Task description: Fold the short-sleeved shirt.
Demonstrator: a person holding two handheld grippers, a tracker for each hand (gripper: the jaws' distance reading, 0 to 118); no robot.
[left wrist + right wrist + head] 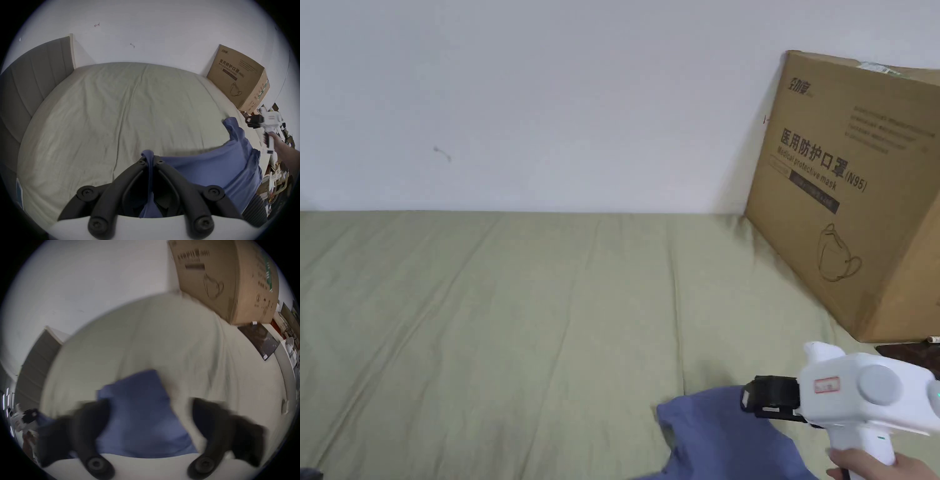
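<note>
The blue short-sleeved shirt (219, 164) hangs partly lifted over the near right of a bed with a pale green sheet (113, 113). My left gripper (150, 158) is shut on a bunched edge of the shirt, and the cloth runs down between its jaws. In the head view the shirt (725, 437) shows at the bottom, with my right gripper (747, 397) just above its upper right corner. In the right gripper view, which is blurred, the right gripper (151, 408) stands open with its jaws wide apart over the shirt (139, 410), holding nothing.
A large cardboard box (850, 194) stands at the bed's far right against the white wall. A grey padded headboard (32, 78) runs along the left. A dark flat object (258, 340) lies beside the box, and clutter (276, 178) sits off the bed's right.
</note>
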